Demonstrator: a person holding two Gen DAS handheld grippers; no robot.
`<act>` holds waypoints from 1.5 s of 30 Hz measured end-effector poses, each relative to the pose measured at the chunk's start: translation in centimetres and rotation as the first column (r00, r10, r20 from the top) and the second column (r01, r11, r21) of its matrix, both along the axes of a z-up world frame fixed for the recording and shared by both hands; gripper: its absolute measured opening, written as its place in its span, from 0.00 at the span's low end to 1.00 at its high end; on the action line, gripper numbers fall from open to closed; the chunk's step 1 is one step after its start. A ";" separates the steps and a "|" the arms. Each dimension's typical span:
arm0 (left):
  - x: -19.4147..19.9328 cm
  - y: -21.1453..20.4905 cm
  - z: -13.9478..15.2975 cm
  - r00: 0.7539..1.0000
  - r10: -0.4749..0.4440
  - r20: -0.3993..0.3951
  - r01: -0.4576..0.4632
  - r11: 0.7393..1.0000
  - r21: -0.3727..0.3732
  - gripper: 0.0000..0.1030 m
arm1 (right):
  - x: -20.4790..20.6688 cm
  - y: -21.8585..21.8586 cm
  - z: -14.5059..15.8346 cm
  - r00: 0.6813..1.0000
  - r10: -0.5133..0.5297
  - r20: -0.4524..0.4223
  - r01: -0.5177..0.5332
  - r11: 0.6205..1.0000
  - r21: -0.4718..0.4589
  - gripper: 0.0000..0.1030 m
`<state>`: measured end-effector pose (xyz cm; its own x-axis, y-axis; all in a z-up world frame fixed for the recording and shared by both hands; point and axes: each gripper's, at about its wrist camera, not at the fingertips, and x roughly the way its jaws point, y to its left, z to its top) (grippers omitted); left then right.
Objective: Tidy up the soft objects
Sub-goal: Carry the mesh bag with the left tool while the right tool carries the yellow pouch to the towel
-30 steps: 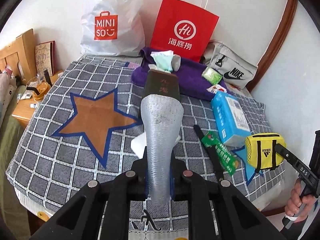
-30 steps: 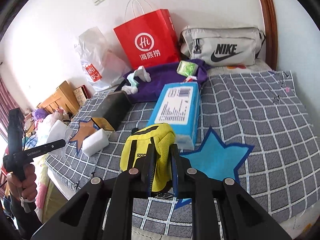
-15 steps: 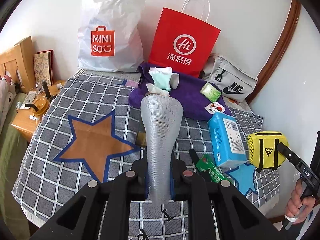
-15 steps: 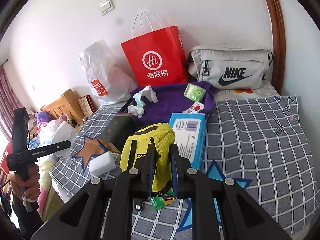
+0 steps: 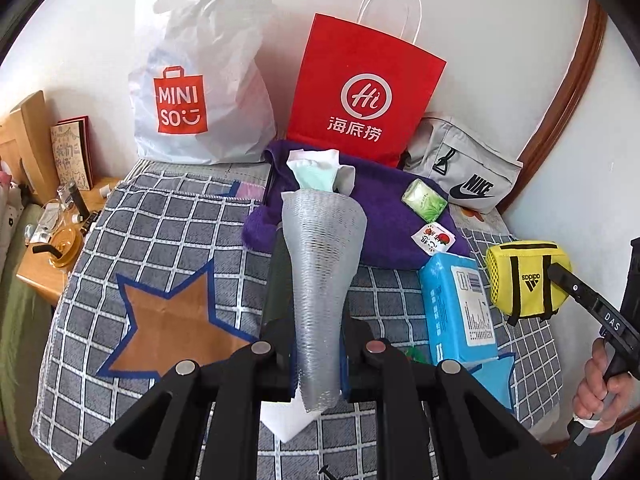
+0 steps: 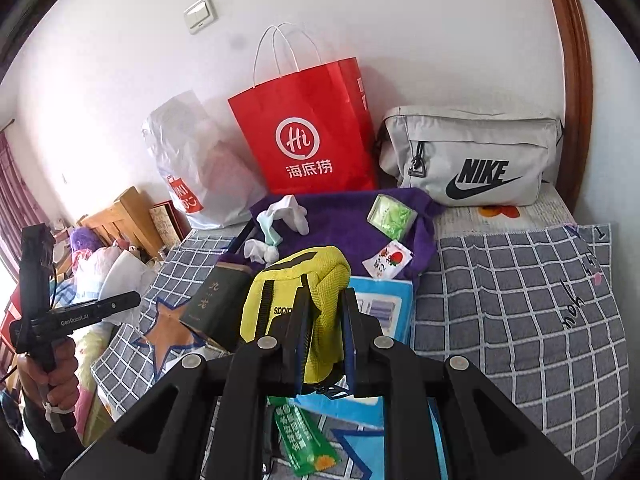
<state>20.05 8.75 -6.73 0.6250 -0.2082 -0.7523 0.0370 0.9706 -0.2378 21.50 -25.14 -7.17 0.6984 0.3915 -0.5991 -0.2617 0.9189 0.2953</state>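
My left gripper (image 5: 318,354) is shut on a grey foam mesh sleeve (image 5: 322,264) and holds it above the checked bed cover (image 5: 168,224). My right gripper (image 6: 324,344) is shut on a yellow Adidas pouch (image 6: 308,280), also held in the air; it shows in the left wrist view (image 5: 526,276) at the right. A purple towel (image 6: 344,212) lies at the back of the bed with white socks (image 6: 280,216), a green tissue pack (image 6: 392,216) and a small strawberry sachet (image 6: 388,260) on it.
A red paper bag (image 5: 360,100), a white Miniso bag (image 5: 192,92) and a grey Nike bag (image 6: 476,160) stand against the wall. A blue tissue pack (image 5: 460,308), a dark box (image 6: 216,304), a green packet (image 6: 300,436) and a white sponge (image 5: 286,420) lie on the bed. A wooden nightstand (image 5: 44,248) is left.
Both grippers have risen and moved toward the back of the bed with their loads. The purple towel and bags now appear closer.
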 end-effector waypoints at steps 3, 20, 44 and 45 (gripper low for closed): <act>1.2 -0.3 -0.1 1.000 -0.005 -0.012 0.005 1.000 0.001 0.14 | 1.4 0.0 -0.1 1.000 0.001 -0.009 -0.001 1.000 0.015 0.15; 7.6 -2.0 -0.6 0.999 -0.044 -0.021 0.045 0.999 0.013 0.14 | 9.4 0.7 -1.9 0.998 -0.014 -0.062 0.015 1.000 0.025 0.14; 17.6 -4.0 -3.9 0.991 -0.085 -0.100 0.080 0.995 -0.053 0.14 | 18.5 2.3 -7.3 0.985 0.014 -0.173 -0.012 1.000 0.010 0.15; 18.1 -4.3 -4.2 0.990 -0.090 -0.107 0.084 0.995 -0.058 0.14 | 18.9 2.4 -7.5 0.983 0.017 -0.182 -0.016 1.000 0.005 0.15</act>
